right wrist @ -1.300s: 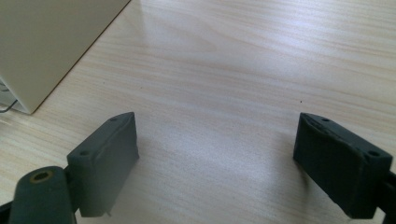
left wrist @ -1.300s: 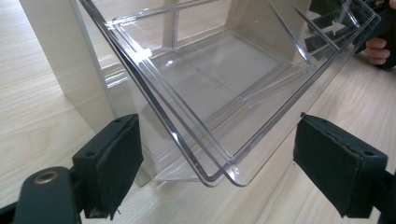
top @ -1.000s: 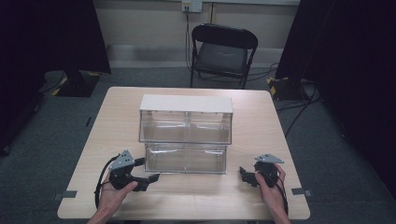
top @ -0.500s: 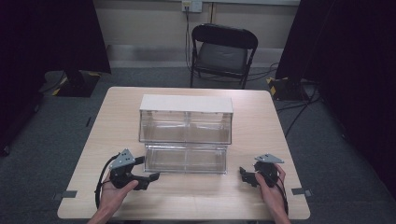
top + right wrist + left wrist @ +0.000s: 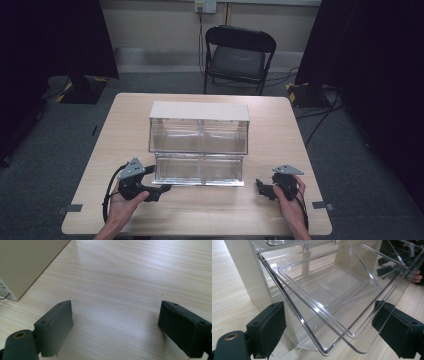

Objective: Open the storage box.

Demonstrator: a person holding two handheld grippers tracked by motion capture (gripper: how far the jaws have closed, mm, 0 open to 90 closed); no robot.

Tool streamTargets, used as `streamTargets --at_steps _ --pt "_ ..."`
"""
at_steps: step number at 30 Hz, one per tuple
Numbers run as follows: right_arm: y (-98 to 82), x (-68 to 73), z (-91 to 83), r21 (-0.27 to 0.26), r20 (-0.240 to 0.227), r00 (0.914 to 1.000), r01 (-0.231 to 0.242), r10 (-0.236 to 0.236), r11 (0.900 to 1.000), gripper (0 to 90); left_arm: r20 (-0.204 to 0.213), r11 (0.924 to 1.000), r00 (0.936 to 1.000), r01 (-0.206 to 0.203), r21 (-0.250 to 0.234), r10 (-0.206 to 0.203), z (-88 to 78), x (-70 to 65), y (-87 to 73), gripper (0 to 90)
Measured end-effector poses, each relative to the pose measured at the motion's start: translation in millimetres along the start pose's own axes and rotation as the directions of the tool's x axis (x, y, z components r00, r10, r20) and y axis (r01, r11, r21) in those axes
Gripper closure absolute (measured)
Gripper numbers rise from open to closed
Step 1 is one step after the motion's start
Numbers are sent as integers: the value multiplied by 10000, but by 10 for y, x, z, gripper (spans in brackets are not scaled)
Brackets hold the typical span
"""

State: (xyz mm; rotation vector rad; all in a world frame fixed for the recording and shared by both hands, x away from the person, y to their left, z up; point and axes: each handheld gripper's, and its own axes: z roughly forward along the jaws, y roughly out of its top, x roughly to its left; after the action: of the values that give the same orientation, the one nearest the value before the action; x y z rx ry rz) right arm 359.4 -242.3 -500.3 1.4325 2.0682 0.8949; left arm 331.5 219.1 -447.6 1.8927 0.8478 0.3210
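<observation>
On the wooden surface (image 5: pixel 280 125) a clear drawer cabinet (image 5: pixel 199 127) stands at the centre of the high view, and its lower drawer (image 5: pixel 199 169) is pulled out toward the bottom of the frame. At the lower left the left tool (image 5: pixel 162 188) sits at that drawer's front corner; its jaws have just been opening and stand apart, the clear front lip (image 5: pixel 332 340) between them with neither pad pressing on it. At the lower right the right tool (image 5: pixel 260 187) has its jaws wide apart over bare wood, holding nothing, well apart from the drawer.
</observation>
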Motion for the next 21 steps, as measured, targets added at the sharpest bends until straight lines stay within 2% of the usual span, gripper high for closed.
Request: streamTargets --at_steps 6,21 --pt "0 0 0 -1 -1 10000 2 -2 10000 117 -44 9997 9998 197 -170 -198 -18 -25 18 117" --pt "0 0 0 -4 -2 10000 -3 3 10000 117 -55 9999 10000 20 -104 -21 -12 -27 37 93"
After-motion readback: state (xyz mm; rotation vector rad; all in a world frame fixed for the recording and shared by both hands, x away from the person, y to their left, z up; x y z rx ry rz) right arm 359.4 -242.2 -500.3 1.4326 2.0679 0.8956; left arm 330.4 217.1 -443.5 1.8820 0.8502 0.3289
